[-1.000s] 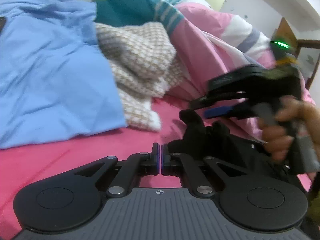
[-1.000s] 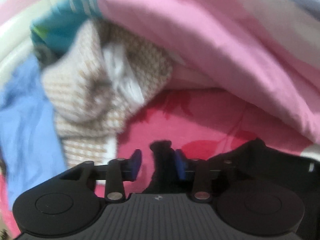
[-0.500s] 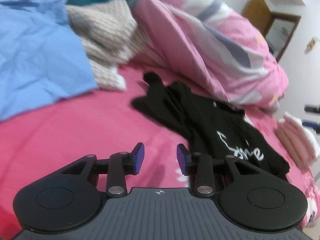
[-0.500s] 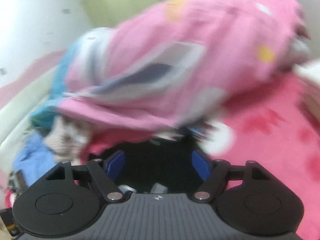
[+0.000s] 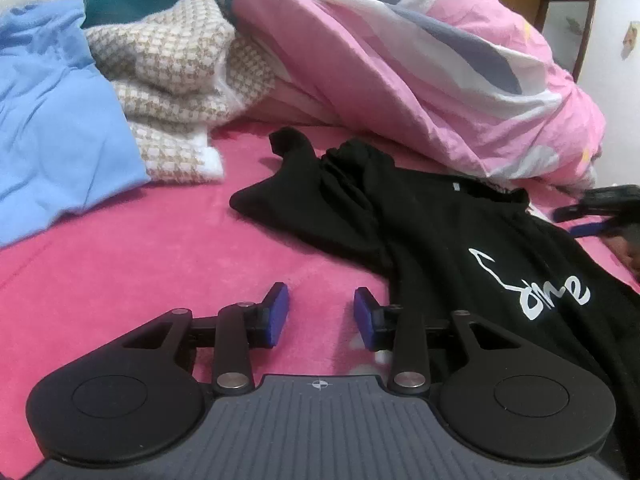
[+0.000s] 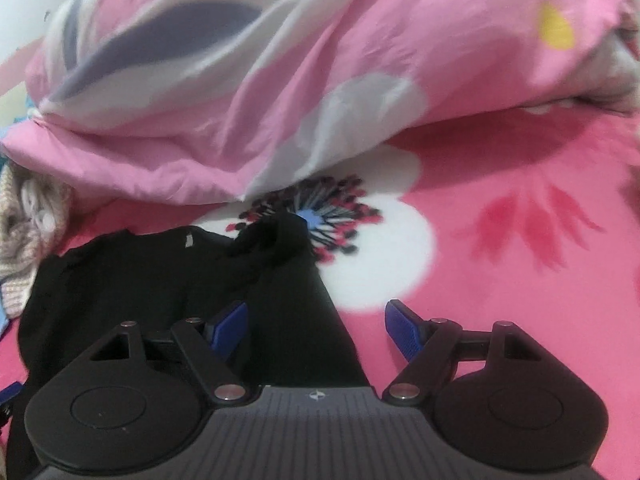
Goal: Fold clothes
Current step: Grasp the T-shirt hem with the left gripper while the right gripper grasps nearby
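A black T-shirt [image 5: 432, 232] with white lettering lies rumpled on the pink bed sheet [image 5: 140, 264], its left sleeve bunched toward the far side. My left gripper [image 5: 321, 314] hovers open over bare sheet just left of the shirt's lower edge, holding nothing. In the right wrist view the same black T-shirt [image 6: 132, 276] spreads at lower left, one sleeve reaching toward a flower print. My right gripper [image 6: 316, 330] stands wide open above that sleeve's side, nothing pinched. The right gripper also shows at the far right edge of the left wrist view.
A blue garment [image 5: 56, 120] and a beige checked knit [image 5: 176, 80] lie at the back left. A big pink quilt [image 5: 420, 64] piles along the far side, right behind the shirt. A wooden door frame [image 5: 560, 12] stands beyond.
Both grippers let go of the black shirt's sleeve and opened. The left drew back to the near side; the right swung away to the shirt's other side.
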`<move>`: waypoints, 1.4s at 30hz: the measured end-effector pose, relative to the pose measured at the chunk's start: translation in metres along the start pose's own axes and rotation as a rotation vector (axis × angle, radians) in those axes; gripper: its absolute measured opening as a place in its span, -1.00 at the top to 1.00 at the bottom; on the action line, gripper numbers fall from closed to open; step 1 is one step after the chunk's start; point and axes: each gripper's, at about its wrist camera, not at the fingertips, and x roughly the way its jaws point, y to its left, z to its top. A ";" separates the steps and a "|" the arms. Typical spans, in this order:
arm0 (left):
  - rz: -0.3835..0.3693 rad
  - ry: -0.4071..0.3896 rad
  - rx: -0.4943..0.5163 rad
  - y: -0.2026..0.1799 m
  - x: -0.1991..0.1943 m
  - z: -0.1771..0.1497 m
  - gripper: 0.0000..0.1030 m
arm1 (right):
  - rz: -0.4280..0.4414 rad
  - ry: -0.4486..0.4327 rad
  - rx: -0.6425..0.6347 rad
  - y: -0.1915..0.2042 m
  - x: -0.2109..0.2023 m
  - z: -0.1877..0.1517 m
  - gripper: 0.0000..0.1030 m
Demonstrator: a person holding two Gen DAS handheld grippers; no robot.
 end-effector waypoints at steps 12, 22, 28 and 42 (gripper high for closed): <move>-0.050 0.024 -0.191 0.011 0.026 0.035 0.28 | -0.095 -0.033 -0.176 0.025 0.020 0.002 0.85; 0.004 0.051 -0.199 0.007 0.074 0.071 -0.17 | 0.000 0.006 -0.025 -0.003 0.040 0.012 0.05; 0.027 0.058 -0.061 -0.029 0.105 0.078 0.30 | -0.025 -0.018 -0.056 0.009 0.059 0.013 0.43; 0.310 -0.076 0.161 -0.049 0.132 0.112 0.88 | -0.170 -0.138 -0.177 0.030 0.058 0.048 0.89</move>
